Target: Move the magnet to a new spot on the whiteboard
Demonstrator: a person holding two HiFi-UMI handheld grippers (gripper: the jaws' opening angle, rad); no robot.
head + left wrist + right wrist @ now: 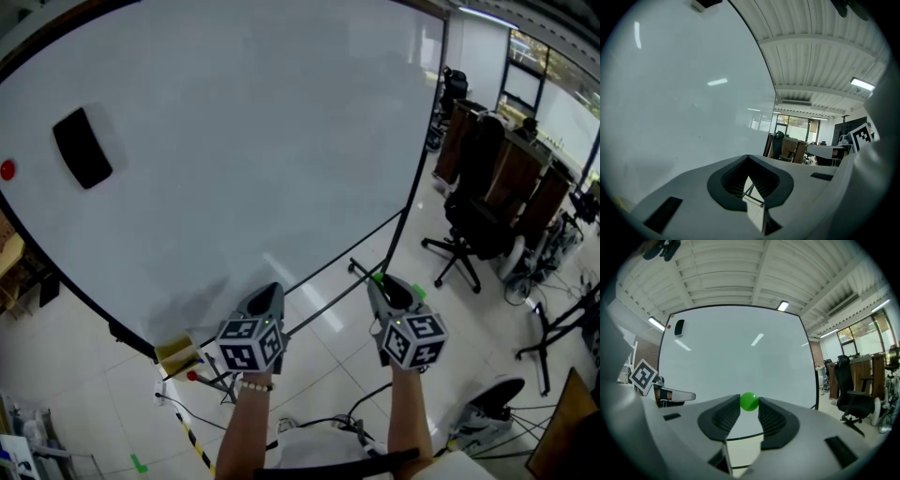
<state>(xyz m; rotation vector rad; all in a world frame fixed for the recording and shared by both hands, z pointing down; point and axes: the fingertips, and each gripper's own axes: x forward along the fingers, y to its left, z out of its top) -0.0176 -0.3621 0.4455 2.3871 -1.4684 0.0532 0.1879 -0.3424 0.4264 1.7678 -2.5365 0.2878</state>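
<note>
Right gripper [749, 405] is clamping a small round green magnet [749, 401] facing the large white whiteboard [740, 357]; left gripper [748, 157] is sitting jaws together.

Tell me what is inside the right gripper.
A round green magnet is pinched between the tips of the right gripper. Its top and front show; its sides, where the gripper presses, are covered.

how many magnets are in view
2: a green magnet held by the right gripper, and a red magnet on the whiteboard, left of the black eraser. Others may be hidden.
</note>
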